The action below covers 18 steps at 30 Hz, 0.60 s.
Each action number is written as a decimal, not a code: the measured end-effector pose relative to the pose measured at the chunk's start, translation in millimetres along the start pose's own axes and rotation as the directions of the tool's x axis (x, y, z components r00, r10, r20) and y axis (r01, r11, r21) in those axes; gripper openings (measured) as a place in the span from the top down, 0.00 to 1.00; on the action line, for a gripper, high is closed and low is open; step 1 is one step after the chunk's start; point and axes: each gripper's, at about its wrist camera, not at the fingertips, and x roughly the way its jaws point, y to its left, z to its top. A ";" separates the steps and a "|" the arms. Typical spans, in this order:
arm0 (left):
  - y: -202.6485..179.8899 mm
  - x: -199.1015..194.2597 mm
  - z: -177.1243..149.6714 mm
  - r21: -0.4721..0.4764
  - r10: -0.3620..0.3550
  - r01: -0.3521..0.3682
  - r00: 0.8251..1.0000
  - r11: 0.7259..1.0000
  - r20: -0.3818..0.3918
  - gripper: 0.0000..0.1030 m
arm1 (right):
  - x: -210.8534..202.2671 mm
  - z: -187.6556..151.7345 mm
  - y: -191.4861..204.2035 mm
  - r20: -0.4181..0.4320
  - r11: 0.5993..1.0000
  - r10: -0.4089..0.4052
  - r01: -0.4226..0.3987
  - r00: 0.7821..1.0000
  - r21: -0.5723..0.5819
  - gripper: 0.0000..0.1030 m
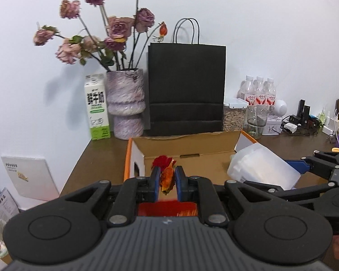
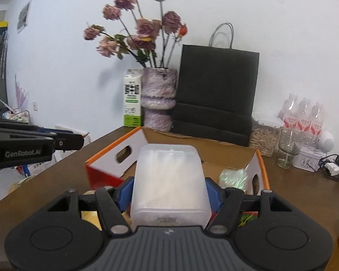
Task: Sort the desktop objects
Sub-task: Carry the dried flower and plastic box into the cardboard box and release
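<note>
My left gripper (image 1: 166, 176) is shut on a dried red-orange flower (image 1: 166, 179), held above the near edge of an open cardboard box (image 1: 187, 145) with orange rims. My right gripper (image 2: 168, 187) is shut on a translucent white plastic box (image 2: 168, 180), held over the same cardboard box (image 2: 128, 155). The plastic box also shows in the left wrist view (image 1: 262, 169), at the right, with the right gripper (image 1: 309, 166) on it. The left gripper shows at the left edge of the right wrist view (image 2: 82, 139). A shiny greenish packet (image 2: 234, 177) lies inside the cardboard box.
Behind the box stand a black paper bag (image 1: 186, 90), a purple vase of dried roses (image 1: 126, 103) and a milk carton (image 1: 97, 107). To the right are a jar of seeds (image 1: 234, 117), a glass cup (image 1: 256, 120), water bottles (image 1: 260, 90), chargers and cables (image 1: 298, 122).
</note>
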 end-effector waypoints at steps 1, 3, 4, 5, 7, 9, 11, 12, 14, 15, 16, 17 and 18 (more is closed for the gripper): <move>-1.1 8.2 5.6 0.001 -0.005 0.005 1.000 1.000 -0.012 0.86 | 6.8 5.2 -4.5 -0.016 1.000 -0.004 0.004 1.000 0.004 0.38; -1.2 23.1 12.9 -0.005 -0.017 0.017 0.999 1.000 -0.041 0.86 | 21.9 14.6 -15.1 -0.055 1.000 -0.011 0.012 0.998 0.016 0.38; -1.4 34.1 17.4 -0.008 -0.022 0.021 0.998 1.000 -0.063 0.86 | 29.5 18.1 -20.4 -0.078 1.000 -0.014 0.016 0.997 0.023 0.38; -0.9 43.4 20.5 -0.013 -0.024 0.023 0.996 1.000 -0.084 0.86 | 37.8 21.0 -26.6 -0.103 0.999 -0.017 0.021 0.995 0.032 0.38; 0.6 61.9 24.8 -0.020 -0.031 0.029 0.992 0.999 -0.123 0.86 | 53.7 24.4 -37.6 -0.151 0.998 -0.024 0.031 0.988 0.049 0.38; 1.9 79.0 26.3 -0.021 -0.031 0.029 0.987 0.999 -0.155 0.86 | 70.9 27.0 -50.6 -0.210 0.997 -0.033 0.048 0.977 0.065 0.38; 3.4 95.2 26.6 -0.025 -0.034 0.030 0.982 0.999 -0.185 0.86 | 86.1 26.2 -61.6 -0.265 0.995 -0.042 0.065 0.963 0.078 0.38; 4.2 102.9 26.5 -0.031 -0.036 0.031 0.979 0.999 -0.200 0.86 | 93.4 26.1 -65.9 -0.289 0.994 -0.043 0.070 0.956 0.083 0.38; 6.2 118.5 26.3 -0.044 -0.046 0.036 0.972 0.998 -0.229 0.86 | 105.5 24.4 -72.7 -0.322 0.993 -0.045 0.077 0.946 0.087 0.38; 7.5 124.8 26.0 -0.051 -0.049 0.038 0.970 0.998 -0.240 0.86 | 111.1 25.6 -75.9 -0.334 0.993 -0.047 0.081 0.941 0.088 0.38; 8.8 133.4 26.2 -0.057 -0.053 0.040 0.966 0.998 -0.253 0.86 | 115.9 27.1 -78.2 -0.342 0.993 -0.047 0.082 0.939 0.089 0.38; 9.6 139.3 26.3 -0.060 -0.055 0.040 0.964 0.997 -0.261 0.86 | 121.7 28.5 -80.6 -0.350 0.993 -0.046 0.083 0.936 0.089 0.38; 10.7 146.4 26.2 -0.063 -0.055 0.039 0.961 0.997 -0.272 0.86 | 126.8 29.0 -82.8 -0.357 0.993 -0.045 0.082 0.933 0.090 0.38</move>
